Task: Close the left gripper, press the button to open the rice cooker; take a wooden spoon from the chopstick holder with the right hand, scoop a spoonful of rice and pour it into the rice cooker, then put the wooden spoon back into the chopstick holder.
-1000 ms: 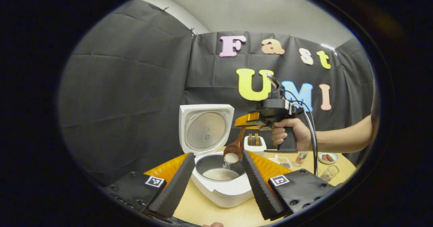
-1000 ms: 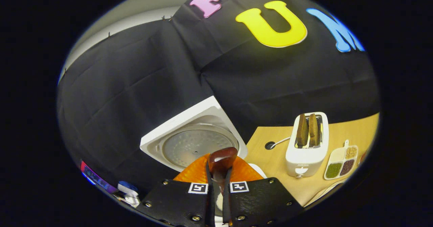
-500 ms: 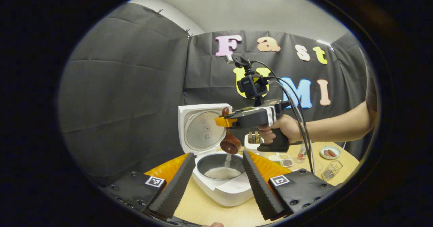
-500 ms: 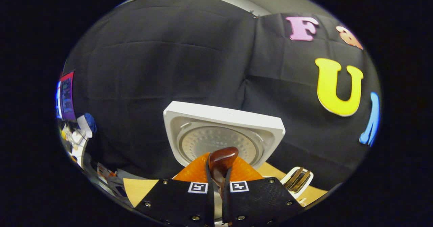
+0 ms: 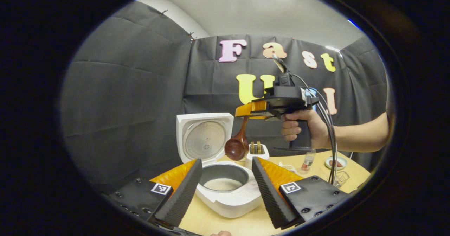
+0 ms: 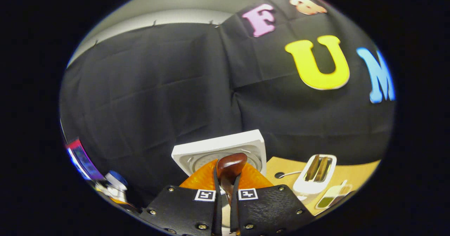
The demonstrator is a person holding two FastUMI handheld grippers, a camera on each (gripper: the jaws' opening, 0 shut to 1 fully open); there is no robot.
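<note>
While the right gripper [image 5: 246, 112] was low over the pot a second ago and tipping rice out of the spoon [image 5: 237, 145], it now sits higher, and the spoon hangs with its bowl down, above the back rim of the cooker [image 5: 225, 190] and not touching it. No rice falls from the spoon now, as it did half a second ago. One table [image 5: 218, 222] holds one white cooker, and its lid [image 5: 204, 137] stands open and upright behind the pot. One flat heap of rice [image 5: 222, 184] lies in the bottom of the pot. One white toaster [image 5: 257, 151] with two slices in it stands behind the cooker, just right of the spoon. Farther right on the table are one small bottle [image 5: 308, 160] and one little dish [image 5: 333, 163]. One hand [image 5: 302, 129] grips the right gripper's handle, and cables hang down from it. In the right gripper view the two fingers [image 6: 246, 202] are pressed close on the spoon's handle [image 6: 229, 171], so that gripper [image 6: 225, 208] holds it tight. The lid [image 6: 225, 148] shows just past the handle, with the toaster [image 6: 314, 174] and a small tray [image 6: 330, 199] of grains to the right. The left gripper [image 5: 225, 183] has its jaws wide apart, one on each side of the cooker, holding nothing. Nothing stands between the spoon and the pot.
</note>
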